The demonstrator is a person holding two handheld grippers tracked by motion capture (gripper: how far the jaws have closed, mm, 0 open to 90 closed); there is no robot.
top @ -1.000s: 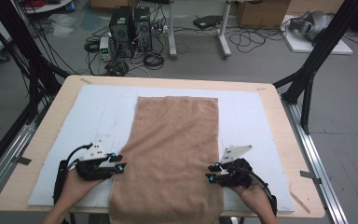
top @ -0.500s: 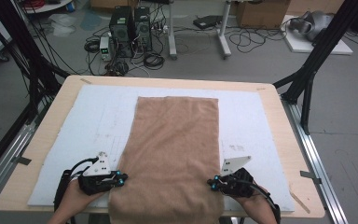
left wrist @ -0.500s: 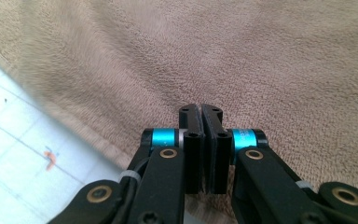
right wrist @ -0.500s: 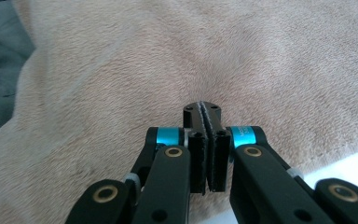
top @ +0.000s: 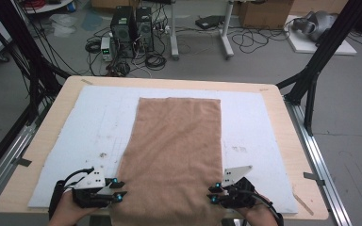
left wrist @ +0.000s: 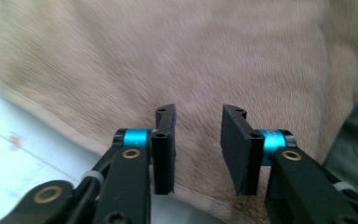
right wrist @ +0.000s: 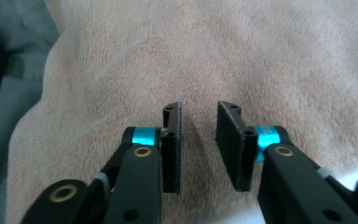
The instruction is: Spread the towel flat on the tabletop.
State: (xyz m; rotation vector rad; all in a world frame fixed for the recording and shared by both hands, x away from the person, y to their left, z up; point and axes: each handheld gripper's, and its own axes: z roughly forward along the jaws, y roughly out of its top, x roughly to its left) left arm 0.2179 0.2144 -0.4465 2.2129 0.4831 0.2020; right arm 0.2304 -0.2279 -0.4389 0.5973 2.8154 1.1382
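A light brown towel (top: 174, 150) lies lengthwise on the white mat (top: 94, 122), and its near end reaches the table's front edge. My left gripper (top: 121, 189) sits at the towel's left edge near the front corner. My right gripper (top: 212, 193) sits at the right edge opposite it. In the left gripper view the jaws (left wrist: 196, 140) have just been opening and stand apart over the towel (left wrist: 214, 56), with nothing pinched between them. In the right gripper view the jaws (right wrist: 199, 135) have also just been opening, a narrower gap above the towel (right wrist: 242, 51), holding nothing.
The mat covers most of the wooden table (top: 42, 155). Black frame legs (top: 311, 80) stand at both back corners. Computers (top: 132, 23) and cables lie on the floor beyond the far edge. Dark stains (top: 238, 149) mark the mat right of the towel.
Both grippers have slid along the towel's side edges toward the table's front edge. Their jaws now show a gap.
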